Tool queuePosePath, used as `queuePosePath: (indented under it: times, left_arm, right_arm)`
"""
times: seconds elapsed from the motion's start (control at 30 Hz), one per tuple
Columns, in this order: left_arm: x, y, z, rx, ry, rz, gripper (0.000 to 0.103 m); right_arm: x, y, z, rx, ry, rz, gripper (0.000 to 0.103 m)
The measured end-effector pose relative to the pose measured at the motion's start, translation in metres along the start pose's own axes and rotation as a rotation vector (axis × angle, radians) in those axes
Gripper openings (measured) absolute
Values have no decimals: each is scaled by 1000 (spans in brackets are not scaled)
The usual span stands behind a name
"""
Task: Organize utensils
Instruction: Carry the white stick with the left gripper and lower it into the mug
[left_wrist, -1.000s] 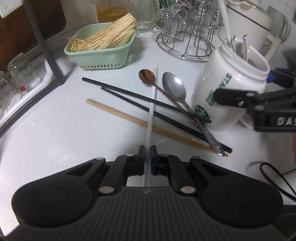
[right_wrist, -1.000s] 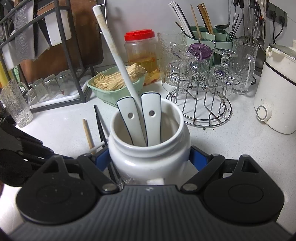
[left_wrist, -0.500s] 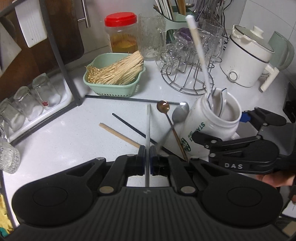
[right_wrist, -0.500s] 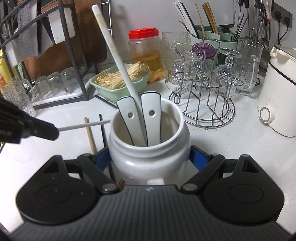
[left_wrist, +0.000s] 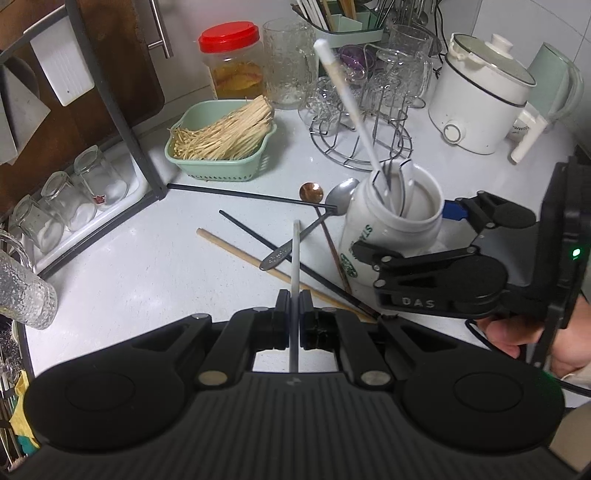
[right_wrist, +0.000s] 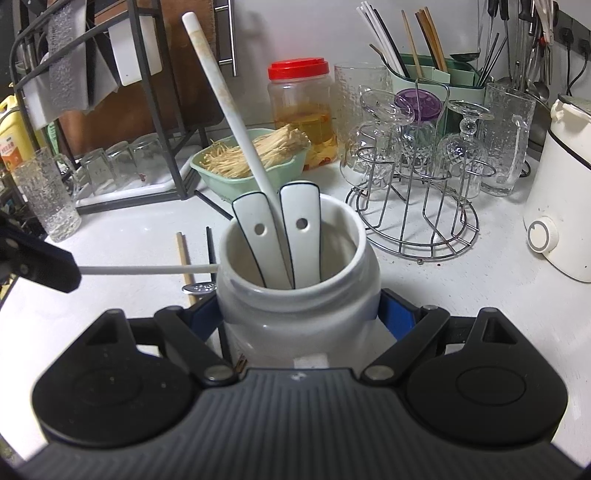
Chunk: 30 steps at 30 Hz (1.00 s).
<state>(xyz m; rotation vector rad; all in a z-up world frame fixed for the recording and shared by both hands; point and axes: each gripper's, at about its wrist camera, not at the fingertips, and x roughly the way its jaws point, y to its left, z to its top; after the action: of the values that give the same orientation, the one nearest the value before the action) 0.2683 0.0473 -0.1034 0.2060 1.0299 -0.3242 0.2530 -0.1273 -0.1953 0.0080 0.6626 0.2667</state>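
**White chopstick lifted, jar steadied for the drop**

We have a thin white chopstick (left_wrist: 295, 266) pinched in the left gripper (left_wrist: 294, 325), whose jaws are closed tight on it. The stick runs straight out ahead of the fingers and hangs above the worktop, its far tip close to the neck of the white ceramic jar (right_wrist: 295, 295); from the right wrist view we cannot tell whether it touches. The right gripper (right_wrist: 301, 317) clamps that jar from both sides and holds it upright on the white counter (left_wrist: 129, 266). Inside the jar already stand two white spoons (right_wrist: 284, 243) and a long white ladle handle (right_wrist: 229, 110) leaning up and left.

Loose on the counter beside the jar lie a metal spoon (left_wrist: 314, 225), a copper-bowled spoon (left_wrist: 311, 192), two dark chopsticks (left_wrist: 266, 242) and a wooden chopstick (left_wrist: 251, 260), crossed over one another.

To do this step well, we judge that we should tip the stick steeply downward over the jar mouth, aim for the free side away from the spoon handles, and release only once the tip is well below the rim. We should keep the jar firmly clamped, lest a nudge tip it.
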Motion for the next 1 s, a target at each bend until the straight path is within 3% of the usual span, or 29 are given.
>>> queuePosePath:
  times: [0.6,1.0]
  left_arm:
    - [-21,-14,22,123,63,34,5]
    - [-84,-16,62,197,107,-20,5]
  right_arm:
    - [7,-4,4,-28,-10,38,91]
    - [9,-6,6,-55,-6,61,91]
